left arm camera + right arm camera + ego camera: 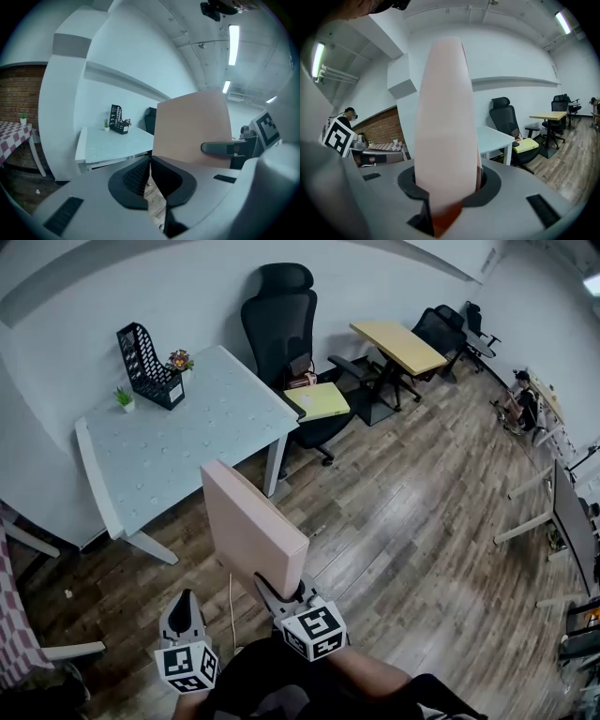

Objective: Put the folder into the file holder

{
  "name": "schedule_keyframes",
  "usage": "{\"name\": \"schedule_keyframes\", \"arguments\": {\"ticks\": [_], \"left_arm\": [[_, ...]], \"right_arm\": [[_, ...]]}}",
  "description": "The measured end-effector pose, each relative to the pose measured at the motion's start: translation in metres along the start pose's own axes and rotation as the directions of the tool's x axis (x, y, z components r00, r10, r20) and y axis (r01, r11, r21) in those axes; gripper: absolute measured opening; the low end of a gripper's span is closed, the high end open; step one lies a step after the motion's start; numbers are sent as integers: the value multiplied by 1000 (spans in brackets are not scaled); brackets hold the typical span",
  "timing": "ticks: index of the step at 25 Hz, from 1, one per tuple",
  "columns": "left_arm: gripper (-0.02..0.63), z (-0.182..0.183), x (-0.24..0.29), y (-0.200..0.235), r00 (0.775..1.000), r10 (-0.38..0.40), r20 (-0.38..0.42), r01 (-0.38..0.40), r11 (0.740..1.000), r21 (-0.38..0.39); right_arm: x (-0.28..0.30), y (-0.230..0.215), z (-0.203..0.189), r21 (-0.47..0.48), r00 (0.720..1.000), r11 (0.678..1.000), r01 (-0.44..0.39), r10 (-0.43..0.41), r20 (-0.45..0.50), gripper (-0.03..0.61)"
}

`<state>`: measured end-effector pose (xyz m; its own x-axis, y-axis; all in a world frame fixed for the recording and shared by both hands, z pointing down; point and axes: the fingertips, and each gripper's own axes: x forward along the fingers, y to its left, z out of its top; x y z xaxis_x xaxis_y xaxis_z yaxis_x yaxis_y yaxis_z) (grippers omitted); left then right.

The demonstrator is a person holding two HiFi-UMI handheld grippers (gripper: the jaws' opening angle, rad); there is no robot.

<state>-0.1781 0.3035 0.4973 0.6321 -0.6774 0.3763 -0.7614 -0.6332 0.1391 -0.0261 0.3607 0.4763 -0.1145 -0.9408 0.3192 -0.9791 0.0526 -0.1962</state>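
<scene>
My right claw [286, 594] clamps the folder [251, 526] on edge, ready to slot into the file holder [145, 364] ahead; my left claw [185, 607] is closed, empty.

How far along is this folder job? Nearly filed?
Done: the pink folder is picked up, clamped upright in the right gripper. In hand: it is held over the floor, short of the white table. Left: slotting it into the black file holder there.
</scene>
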Motion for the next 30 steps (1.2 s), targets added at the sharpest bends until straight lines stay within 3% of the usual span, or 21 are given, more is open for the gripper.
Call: {"name": "schedule_keyframes", "arguments": {"ticks": [6,19,30], "left_arm": [[18,29,49,-24,999,-41,3,41,999,35],[18,69,143,-70,1000,-22,-3,22,999,38],[18,77,182,-104,1000,-12,-14,13,999,52]], "right_arm": [[16,-45,23,14,1000,1000,26,-26,16,140],[57,-138,62,-3,1000,1000,-18,18,9,140],[62,-192,70,14,1000,1000,-26,26,17,140]]}}
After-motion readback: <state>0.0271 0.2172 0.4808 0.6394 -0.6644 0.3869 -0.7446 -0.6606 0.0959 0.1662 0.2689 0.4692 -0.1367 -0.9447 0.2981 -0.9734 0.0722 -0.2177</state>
